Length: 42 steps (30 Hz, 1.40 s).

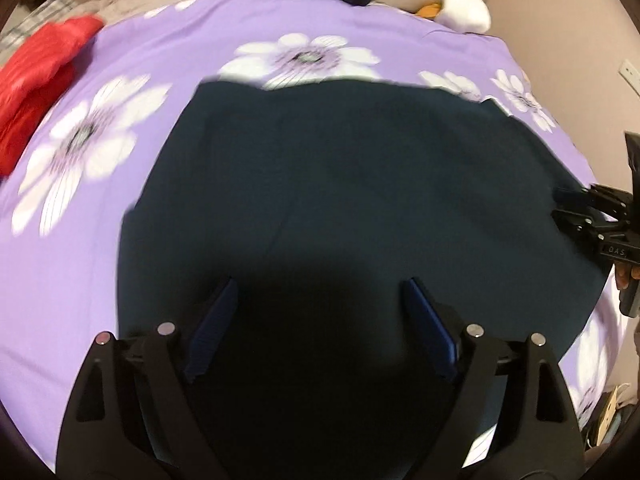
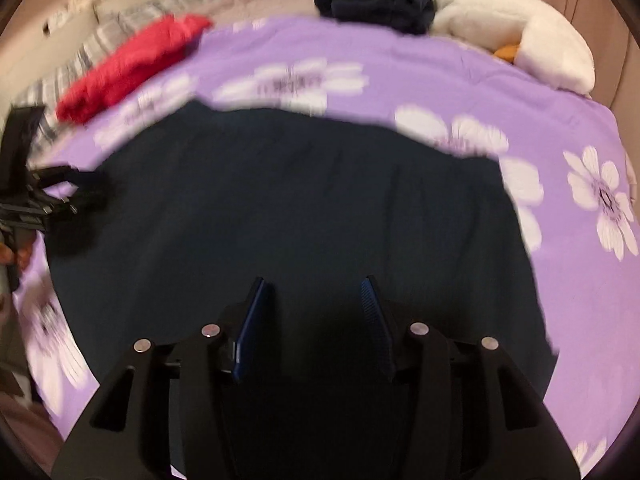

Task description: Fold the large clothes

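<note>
Purple flowered bedspread (image 1: pixel 168 52) holds a dark garment (image 1: pixel 360 168); left gripper (image 1: pixel 320 312) and right gripper (image 2: pixel 316 312) hover open, empty. Uneven grabs could skew the fold.

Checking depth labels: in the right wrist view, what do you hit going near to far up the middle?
Right gripper, fingers apart and empty → flat dark navy garment → purple bedspread with white flowers → folded dark navy clothes stack.
</note>
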Motion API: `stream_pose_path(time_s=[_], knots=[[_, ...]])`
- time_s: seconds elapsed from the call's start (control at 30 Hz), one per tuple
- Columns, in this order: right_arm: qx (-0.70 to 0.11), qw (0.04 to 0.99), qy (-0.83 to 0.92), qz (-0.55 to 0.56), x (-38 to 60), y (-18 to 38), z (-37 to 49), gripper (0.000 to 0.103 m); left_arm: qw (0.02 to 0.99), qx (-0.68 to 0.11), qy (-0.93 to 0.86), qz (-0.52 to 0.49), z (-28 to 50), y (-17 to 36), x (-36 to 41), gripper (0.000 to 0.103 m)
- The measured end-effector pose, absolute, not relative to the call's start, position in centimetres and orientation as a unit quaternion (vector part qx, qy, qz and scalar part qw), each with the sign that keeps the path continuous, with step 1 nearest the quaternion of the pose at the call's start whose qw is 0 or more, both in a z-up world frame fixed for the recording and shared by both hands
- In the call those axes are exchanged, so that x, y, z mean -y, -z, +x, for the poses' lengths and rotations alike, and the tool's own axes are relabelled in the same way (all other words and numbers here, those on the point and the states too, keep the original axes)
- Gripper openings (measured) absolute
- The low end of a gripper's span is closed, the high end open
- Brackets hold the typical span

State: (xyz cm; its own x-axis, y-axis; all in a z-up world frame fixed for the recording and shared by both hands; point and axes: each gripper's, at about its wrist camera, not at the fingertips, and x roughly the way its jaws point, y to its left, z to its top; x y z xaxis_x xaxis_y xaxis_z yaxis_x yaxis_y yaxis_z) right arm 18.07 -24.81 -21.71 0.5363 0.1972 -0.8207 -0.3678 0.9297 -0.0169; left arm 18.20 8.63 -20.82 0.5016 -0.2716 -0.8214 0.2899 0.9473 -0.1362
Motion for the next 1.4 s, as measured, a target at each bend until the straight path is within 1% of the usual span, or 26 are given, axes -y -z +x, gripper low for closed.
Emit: stream_pose_path(time_s=[0.1,0.13,0.23,0.33,0.4,0.43,0.53,0.6,0.67,0.73,0.77,0.87,0.9,0.93,0.97,1.0,1.03,1.07,1.17,1.4], knots=[[-0.44,0.883,-0.134,-0.099,26.8,22.1,15.4,0.051,0.869,-0.471,0.149,-0.03,16.1,21.1,-11.9,0.086],[-0.44,0.884,-0.124,-0.096,27.5,22.2,14.9,0.055,0.868,-0.473,0.145,-0.046,15.6,21.2,-13.0,0.086],[-0.442,0.891,-0.094,-0.049,31.0,21.7,12.8,0.056,0.866,-0.475,0.126,-0.091,13.6,21.1,-16.3,0.086],[-0.442,0.895,-0.059,-0.023,33.2,21.1,11.3,0.056,0.861,-0.489,0.085,-0.106,12.4,21.2,-18.8,0.087],[-0.431,0.901,-0.037,0.007,35.2,20.1,10.0,0.056,0.862,-0.482,0.077,-0.138,11.3,20.8,-20.9,0.087],[-0.424,0.905,-0.029,0.039,36.6,19.7,9.3,0.058,0.862,-0.479,0.075,-0.147,11.0,20.6,-21.3,0.087],[-0.414,0.905,-0.012,0.095,39.2,19.3,8.4,0.058,0.864,-0.469,0.081,-0.165,10.5,20.0,-21.8,0.087],[-0.412,0.901,-0.014,0.134,40.4,19.5,8.1,0.058,0.866,-0.463,0.094,-0.163,10.8,19.7,-20.9,0.087],[-0.41,0.9,-0.023,0.147,40.6,19.8,8.3,0.058,0.871,-0.458,0.102,-0.146,11.2,19.6,-19.3,0.086],[-0.411,0.9,-0.024,0.143,40.3,20.0,8.7,0.058,0.872,-0.458,0.107,-0.136,11.7,19.6,-18.2,0.083],[-0.413,0.899,-0.026,0.142,40.2,20.1,8.8,0.058,0.871,-0.46,0.111,-0.131,12.0,19.8,-17.5,0.078],[-0.424,0.895,-0.033,0.135,39.6,20.7,9.4,0.057,0.871,-0.468,0.104,-0.106,12.5,20.2,-16.4,0.066],[-0.426,0.895,-0.034,0.129,39.2,20.8,9.7,0.055,0.87,-0.474,0.1,-0.098,12.6,20.6,-16.2,0.063],[-0.431,0.893,-0.039,0.121,38.8,21.1,9.9,0.044,0.868,-0.477,0.098,-0.097,12.6,20.9,-16.2,0.061],[-0.433,0.893,-0.043,0.115,38.5,21.2,9.8,0.035,0.869,-0.475,0.096,-0.098,12.5,21.0,-16.3,0.056],[-0.432,0.895,-0.043,0.108,38.3,21.3,9.7,0.031,0.87,-0.474,0.094,-0.097,12.3,21.0,-16.4,0.052],[-0.428,0.898,-0.045,0.092,37.8,21.3,9.4,0.021,0.871,-0.473,0.094,-0.094,12.2,20.9,-16.6,0.043],[-0.424,0.901,-0.047,0.084,37.6,21.2,9.1,0.016,0.872,-0.471,0.094,-0.09,11.9,20.9,-16.6,0.037],[-0.42,0.903,-0.049,0.075,37.5,20.9,8.6,0.009,0.874,-0.47,0.099,-0.08,11.6,20.9,-16.6,0.03],[-0.431,0.897,-0.049,0.086,38.1,21.7,7.6,0.009,0.881,-0.462,0.089,-0.052,10.2,21.2,-16.0,0.029]])
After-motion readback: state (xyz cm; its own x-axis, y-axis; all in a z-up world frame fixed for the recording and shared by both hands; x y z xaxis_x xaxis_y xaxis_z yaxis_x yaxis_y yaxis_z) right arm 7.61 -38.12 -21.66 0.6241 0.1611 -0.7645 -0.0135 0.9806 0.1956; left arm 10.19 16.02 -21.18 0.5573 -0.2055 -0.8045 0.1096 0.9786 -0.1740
